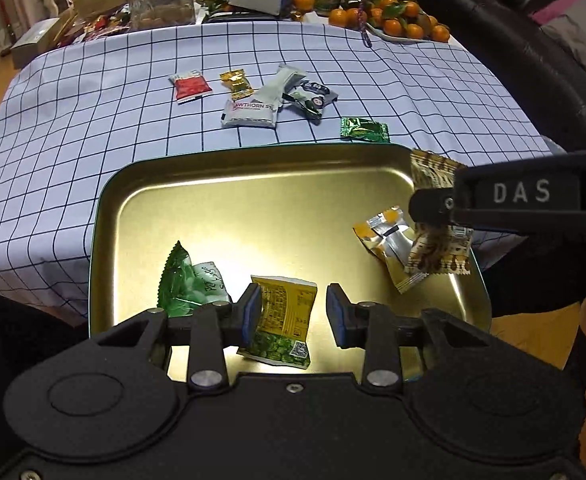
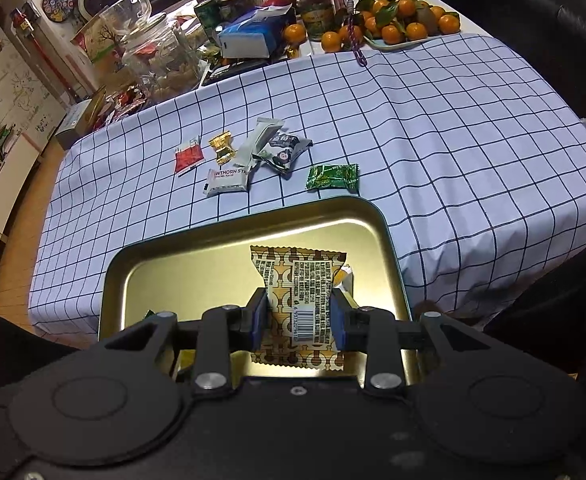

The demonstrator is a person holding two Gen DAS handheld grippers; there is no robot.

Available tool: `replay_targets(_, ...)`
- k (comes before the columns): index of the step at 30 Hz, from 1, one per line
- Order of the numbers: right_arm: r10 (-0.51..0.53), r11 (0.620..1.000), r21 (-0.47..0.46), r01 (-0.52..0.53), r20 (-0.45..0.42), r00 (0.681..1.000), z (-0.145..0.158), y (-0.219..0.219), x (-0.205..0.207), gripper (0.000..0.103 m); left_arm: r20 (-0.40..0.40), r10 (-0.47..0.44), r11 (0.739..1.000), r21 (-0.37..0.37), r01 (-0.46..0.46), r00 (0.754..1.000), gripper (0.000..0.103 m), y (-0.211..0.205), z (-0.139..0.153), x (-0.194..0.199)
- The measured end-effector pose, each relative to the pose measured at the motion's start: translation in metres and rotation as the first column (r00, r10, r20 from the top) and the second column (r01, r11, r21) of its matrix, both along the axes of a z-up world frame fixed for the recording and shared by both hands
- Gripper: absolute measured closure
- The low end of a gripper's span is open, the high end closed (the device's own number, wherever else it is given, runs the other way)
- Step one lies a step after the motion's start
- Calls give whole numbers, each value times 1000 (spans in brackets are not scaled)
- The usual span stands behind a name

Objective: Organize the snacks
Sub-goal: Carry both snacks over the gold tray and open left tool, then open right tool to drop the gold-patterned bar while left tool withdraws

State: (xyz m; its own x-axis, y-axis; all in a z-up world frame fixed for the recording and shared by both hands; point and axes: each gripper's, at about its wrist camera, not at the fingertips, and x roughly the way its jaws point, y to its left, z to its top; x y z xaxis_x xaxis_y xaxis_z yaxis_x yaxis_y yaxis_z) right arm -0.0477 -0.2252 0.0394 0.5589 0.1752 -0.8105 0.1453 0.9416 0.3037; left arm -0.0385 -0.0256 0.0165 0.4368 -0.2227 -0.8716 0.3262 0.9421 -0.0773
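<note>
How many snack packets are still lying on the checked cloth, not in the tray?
6: red packet, gold candy, white hawthorn pack, long grey stick pack, dark cartoon packet, green candy. More may hide underneath.

In the left wrist view the right gripper [image 1: 433, 212] enters from the right edge, which cuts off its body, and it covers the middle of the brown patterned packet [image 1: 433, 176], while the left gripper [image 1: 293, 316] hides the lower left corner of the yellow-green packet [image 1: 285, 320] and the near rim of the gold tray [image 1: 253, 184]. In the right wrist view the right gripper's body hides the tray's near half, leaving only a green corner [image 2: 149, 314] at its left and an orange-yellow sliver [image 2: 343, 276] behind the packet, neither identifiable. The print on the dark panda packet [image 2: 281, 152] is too small to read, and the white packet's [image 2: 229, 178] lettering is cut short by a wrapper lying over it.
</note>
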Motion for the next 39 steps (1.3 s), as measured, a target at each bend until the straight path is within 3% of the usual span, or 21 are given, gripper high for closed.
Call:
replay_targets(11,60,997,46,-57,-74,995,-7,6,7,65,-21,22,1000,16,-22,1000,58,1,-3,5)
replay_targets(21,36,997,71,-28,-108,994,-12,2,12,65,-38,53,998,18,-52,998,58,3,-6,8)
replay_targets(32,12,999,45,-5,-152,988,-18,4,15,65,-52,90,995,46,-88,995,58,6,-10,11)
replay_targets(39,6,1000,29,-1,-178,984,-23,5,17,65,-17,126,990,72,-124,992,58,8,-8,10)
